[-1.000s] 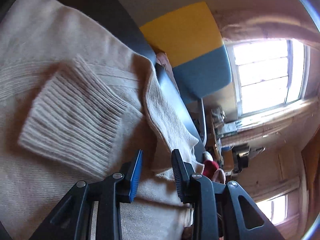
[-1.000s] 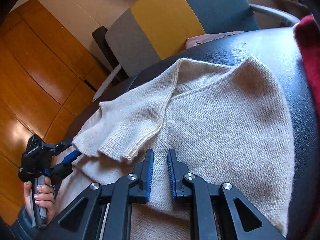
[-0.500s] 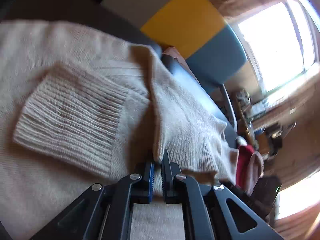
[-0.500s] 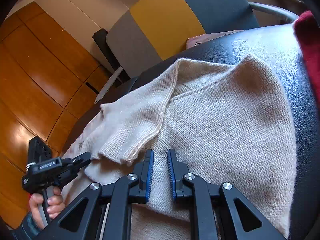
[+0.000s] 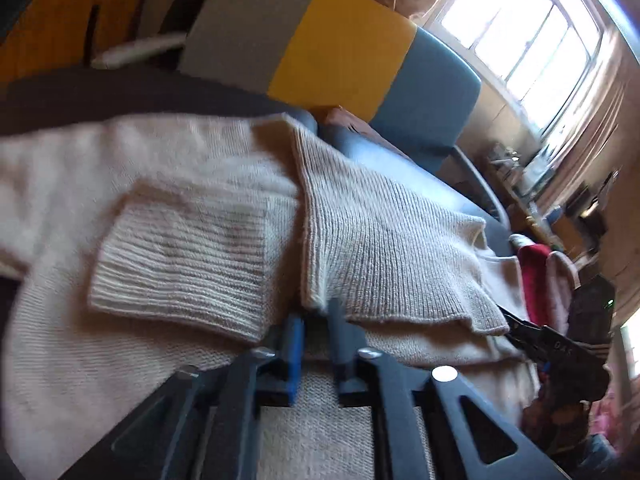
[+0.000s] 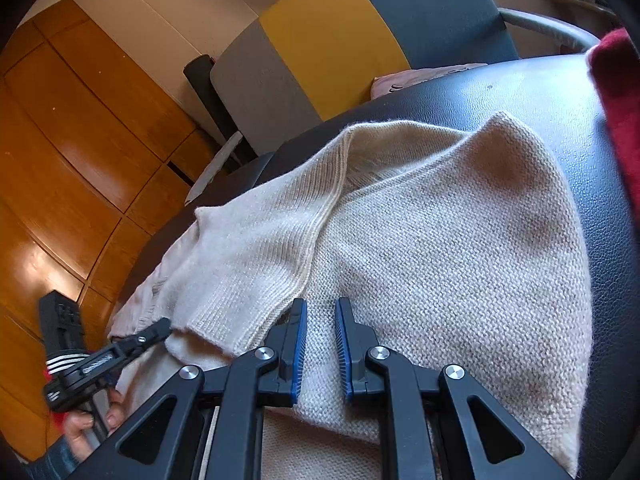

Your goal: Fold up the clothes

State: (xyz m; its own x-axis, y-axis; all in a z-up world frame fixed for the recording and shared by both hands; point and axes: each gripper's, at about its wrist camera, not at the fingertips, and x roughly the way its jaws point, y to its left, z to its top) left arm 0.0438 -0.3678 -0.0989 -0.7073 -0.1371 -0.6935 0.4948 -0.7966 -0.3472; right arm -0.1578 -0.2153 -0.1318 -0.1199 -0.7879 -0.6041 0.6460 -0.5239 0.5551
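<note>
Dark leather seat (image 6: 520, 92) before a grey, yellow and blue chair back (image 6: 332, 40), wooden cupboards (image 6: 80, 128) on one side, cream sweater (image 6: 440, 240) spread on the seat, left gripper (image 5: 316, 320) opening at a folded edge, right gripper (image 6: 321, 320) narrow over the knit, gripping nothing I can see.

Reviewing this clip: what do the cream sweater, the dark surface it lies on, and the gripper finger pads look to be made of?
Cream sweater: soft knit, probably wool or a blend; visible stitch rows, ribbed cuff, slight fuzz.
Dark surface: leather or faux leather, by its fine grain and soft sheen.
Finger pads: blue, ridged, likely rubber or soft plastic, set in matte black hard-plastic arms with metal pins.
</note>
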